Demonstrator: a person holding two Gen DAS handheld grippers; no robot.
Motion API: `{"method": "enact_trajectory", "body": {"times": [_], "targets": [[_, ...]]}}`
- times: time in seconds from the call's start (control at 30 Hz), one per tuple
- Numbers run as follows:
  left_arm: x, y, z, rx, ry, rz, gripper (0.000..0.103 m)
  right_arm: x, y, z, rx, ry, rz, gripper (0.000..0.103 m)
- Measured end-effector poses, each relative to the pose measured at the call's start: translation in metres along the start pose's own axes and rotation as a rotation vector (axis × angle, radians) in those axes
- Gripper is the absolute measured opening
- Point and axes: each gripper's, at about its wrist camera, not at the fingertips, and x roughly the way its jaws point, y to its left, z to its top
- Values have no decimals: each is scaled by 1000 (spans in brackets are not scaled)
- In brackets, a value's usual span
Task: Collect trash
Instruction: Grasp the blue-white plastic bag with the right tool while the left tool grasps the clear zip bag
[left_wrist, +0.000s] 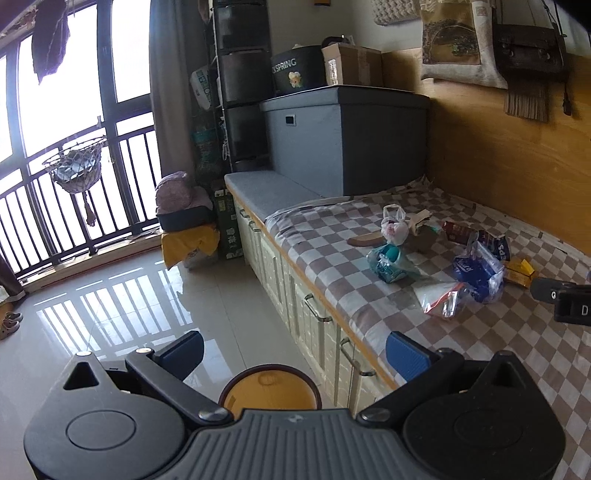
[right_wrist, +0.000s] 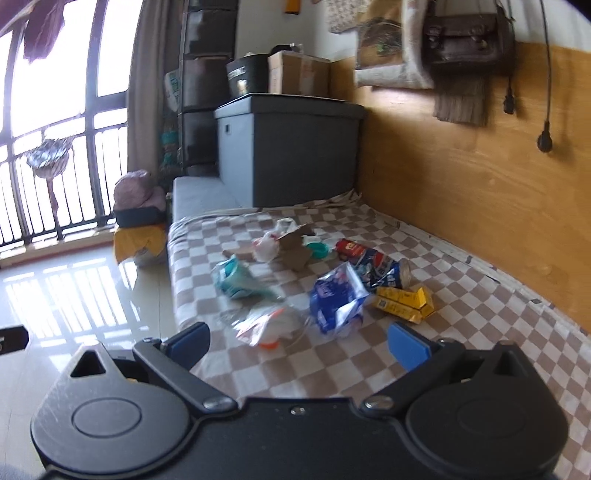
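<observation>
Trash lies scattered on a checkered bed cover: a blue plastic bag, a clear wrapper with orange print, a teal packet, a yellow box, a crushed can, a white knotted bag and cardboard scraps. My right gripper is open just short of the clear wrapper and the blue bag. My left gripper is open above the floor beside the bed, over a round yellow bin. The same blue plastic bag and teal packet appear in the left wrist view.
A grey storage box stands at the bed's far end, with a cardboard box on top. Cream drawers run under the bed edge. A wooden wall panel bounds the right. Glossy tiled floor leads to a railed window.
</observation>
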Motion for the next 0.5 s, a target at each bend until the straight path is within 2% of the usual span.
{"method": "enact_trajectory", "body": {"times": [0.27,0.5], "targets": [[41,-49,22,67,23,-43,103,43,-54,15,77,-55,-52,103],[89,-87,17,113,88,-129,103,98,-94,25,141,-109,-24,103]]}}
